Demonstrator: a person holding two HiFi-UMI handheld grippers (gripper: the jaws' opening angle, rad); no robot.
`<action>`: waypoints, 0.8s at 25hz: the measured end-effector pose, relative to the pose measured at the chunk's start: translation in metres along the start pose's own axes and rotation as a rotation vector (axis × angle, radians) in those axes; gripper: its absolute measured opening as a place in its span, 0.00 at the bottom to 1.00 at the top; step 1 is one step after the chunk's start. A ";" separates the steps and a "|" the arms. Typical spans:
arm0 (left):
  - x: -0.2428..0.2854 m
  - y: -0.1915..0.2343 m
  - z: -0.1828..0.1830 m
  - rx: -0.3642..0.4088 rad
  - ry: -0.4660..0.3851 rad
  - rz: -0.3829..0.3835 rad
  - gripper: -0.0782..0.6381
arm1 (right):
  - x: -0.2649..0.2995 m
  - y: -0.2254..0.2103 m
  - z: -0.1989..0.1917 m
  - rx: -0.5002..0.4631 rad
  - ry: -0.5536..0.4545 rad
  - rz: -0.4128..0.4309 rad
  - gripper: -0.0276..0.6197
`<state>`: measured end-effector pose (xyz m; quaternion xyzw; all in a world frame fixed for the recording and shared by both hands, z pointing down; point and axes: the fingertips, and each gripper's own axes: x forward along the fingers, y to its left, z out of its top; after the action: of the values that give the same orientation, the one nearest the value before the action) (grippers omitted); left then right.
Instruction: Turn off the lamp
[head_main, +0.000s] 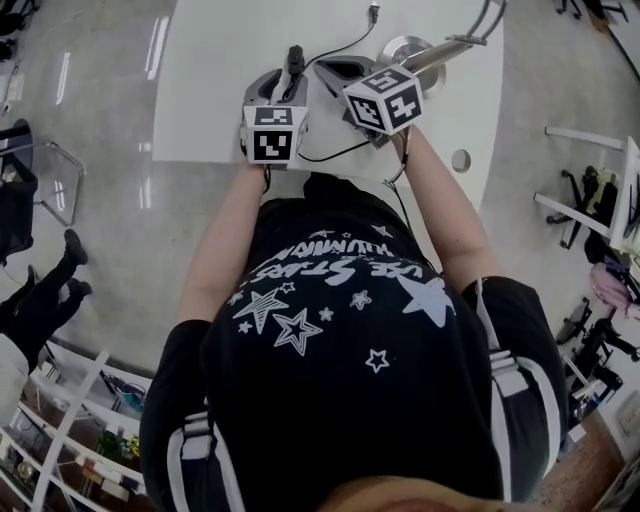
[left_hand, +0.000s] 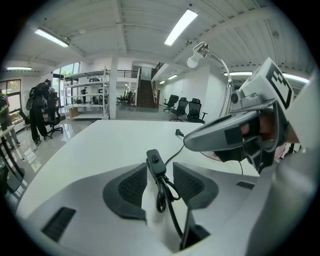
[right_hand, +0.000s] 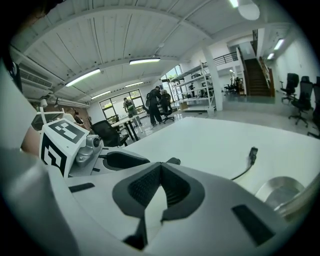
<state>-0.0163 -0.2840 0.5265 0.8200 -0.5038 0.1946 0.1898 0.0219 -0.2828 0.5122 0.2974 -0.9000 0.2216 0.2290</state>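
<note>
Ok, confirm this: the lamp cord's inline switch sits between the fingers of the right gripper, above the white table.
Wrong gripper. The lamp cord's inline switch sits between the fingers of the left gripper, above the white table, as the left gripper view shows. The fingers of the right gripper are together with nothing between them.

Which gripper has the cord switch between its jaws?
The left gripper: the switch stands upright between its jaws. The right gripper is shut, with nothing between its jaws.
</note>
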 end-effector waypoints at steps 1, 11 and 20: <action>-0.006 0.000 0.001 -0.009 -0.010 -0.006 0.33 | -0.003 0.003 -0.001 0.003 -0.005 -0.006 0.05; -0.088 0.011 0.022 -0.034 -0.127 -0.064 0.34 | -0.029 0.049 -0.002 0.037 -0.071 -0.073 0.05; -0.152 0.025 0.014 0.017 -0.178 -0.117 0.34 | -0.041 0.111 -0.016 0.056 -0.097 -0.142 0.05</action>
<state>-0.1005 -0.1870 0.4401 0.8635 -0.4683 0.1139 0.1484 -0.0147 -0.1762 0.4731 0.3770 -0.8801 0.2153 0.1920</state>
